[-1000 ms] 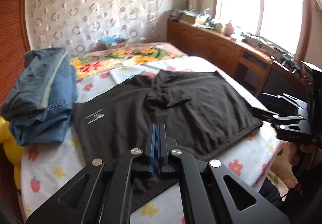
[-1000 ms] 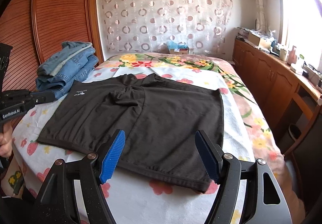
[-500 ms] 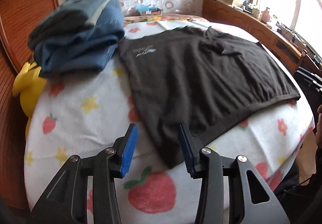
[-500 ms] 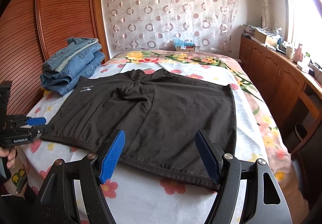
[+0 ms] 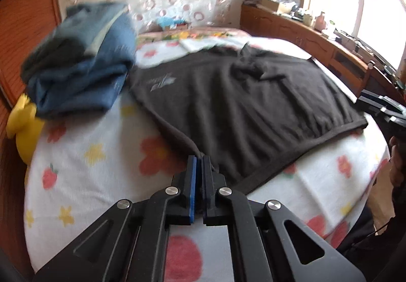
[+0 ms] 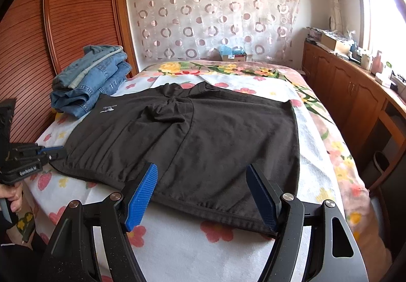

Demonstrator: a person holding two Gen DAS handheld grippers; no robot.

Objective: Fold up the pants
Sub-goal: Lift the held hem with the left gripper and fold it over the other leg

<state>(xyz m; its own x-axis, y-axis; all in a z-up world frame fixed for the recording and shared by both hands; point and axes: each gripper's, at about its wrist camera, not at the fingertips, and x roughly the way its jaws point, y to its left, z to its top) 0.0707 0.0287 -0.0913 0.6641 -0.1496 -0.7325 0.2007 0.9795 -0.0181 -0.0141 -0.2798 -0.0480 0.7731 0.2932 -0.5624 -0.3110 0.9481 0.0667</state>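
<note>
Left gripper (image 5: 198, 162) pinching a waistband corner; the fold is not yet begun.

Directly at its tips, the left gripper's jaws are closing on the near corner of the black pants (image 5: 248, 109), which are lying flat on the bed (image 5: 101, 155). The right gripper (image 6: 203, 195) is hovering with jaws spread wide, holding nothing, the waistband just ahead of it. Beyond, the legs are running away from both grippers toward the far wall, apparently the long axis. Judging by this, every fold is remaining.
</note>
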